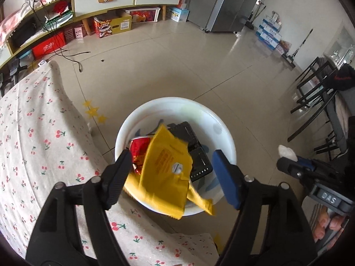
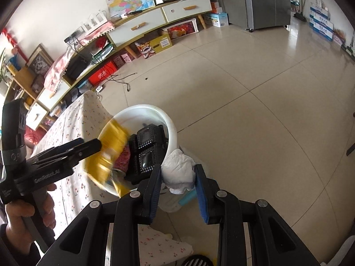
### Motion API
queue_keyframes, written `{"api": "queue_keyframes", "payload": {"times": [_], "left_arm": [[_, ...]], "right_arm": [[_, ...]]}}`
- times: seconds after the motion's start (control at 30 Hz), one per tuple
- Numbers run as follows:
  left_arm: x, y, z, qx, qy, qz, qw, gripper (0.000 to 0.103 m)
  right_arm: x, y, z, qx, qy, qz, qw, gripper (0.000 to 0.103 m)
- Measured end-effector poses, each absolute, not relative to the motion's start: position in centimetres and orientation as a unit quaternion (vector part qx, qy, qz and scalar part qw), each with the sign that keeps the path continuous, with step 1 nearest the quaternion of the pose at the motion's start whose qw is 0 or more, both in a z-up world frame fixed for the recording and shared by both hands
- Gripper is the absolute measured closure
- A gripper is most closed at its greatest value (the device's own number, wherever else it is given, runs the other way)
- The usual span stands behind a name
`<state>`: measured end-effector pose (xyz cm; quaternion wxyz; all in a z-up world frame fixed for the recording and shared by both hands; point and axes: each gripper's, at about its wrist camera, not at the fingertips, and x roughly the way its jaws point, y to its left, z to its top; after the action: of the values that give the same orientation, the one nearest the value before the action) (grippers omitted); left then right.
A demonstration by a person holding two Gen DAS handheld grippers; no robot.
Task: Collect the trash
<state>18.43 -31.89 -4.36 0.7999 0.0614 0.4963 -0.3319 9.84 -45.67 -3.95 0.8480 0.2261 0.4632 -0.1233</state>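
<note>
My left gripper (image 1: 170, 175) stood wide open over the white basin (image 1: 228, 141), its fingers clear of the yellow wrapper (image 1: 165, 175), which looked blurred and loose, lying across the basin's near rim. My right gripper (image 2: 178, 182) was clamped tight on a crumpled white tissue (image 2: 178, 169), just right of the basin. Inside the basin I saw a red can (image 1: 138, 150) on the left and black plastic trays (image 1: 195, 153) toward the far side. The basin sat on the tiled floor (image 1: 177, 66) beside the cherry-print cloth (image 1: 40, 133).
</note>
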Motion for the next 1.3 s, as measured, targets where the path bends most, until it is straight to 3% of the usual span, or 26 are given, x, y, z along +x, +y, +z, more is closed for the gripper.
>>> {"api": "queue_keyframes", "payload": {"times": [0.43,0.63,0.8,0.87,0.9,0.93,1.3], "left_arm": [[18.0,-26.0,-2.6,0.048,0.482,-0.297,0.823,0.020],[17.1,-21.4,-2.9,0.070,0.482,-0.221,0.845,0.006],[16.6,-17.8,-2.8,0.073,0.484,-0.196,0.850,0.006],[16.2,-16.3,-2.7,0.073,0.481,-0.189,0.853,0.004],[16.1,-15.7,-2.7,0.073,0.480,-0.187,0.854,0.004],[15.7,-14.9,-2.7,0.072,0.479,-0.182,0.856,0.003],[11.2,-9.1,-1.6,0.066,0.460,-0.144,0.873,0.002]], "right_arm": [[12.6,-43.9,-4.7,0.231,0.471,-0.102,0.845,0.073],[15.5,-42.1,-5.7,0.237,0.488,-0.088,0.835,0.072],[16.7,-41.0,-6.3,0.241,0.501,-0.085,0.827,0.070],[17.0,-40.8,-6.4,0.248,0.502,-0.083,0.825,0.057],[17.1,-40.8,-6.5,0.249,0.501,-0.090,0.824,0.040],[16.9,-40.8,-6.3,0.249,0.496,-0.101,0.826,0.036],[13.6,-39.1,-3.5,0.239,0.468,-0.138,0.839,0.027]]}}
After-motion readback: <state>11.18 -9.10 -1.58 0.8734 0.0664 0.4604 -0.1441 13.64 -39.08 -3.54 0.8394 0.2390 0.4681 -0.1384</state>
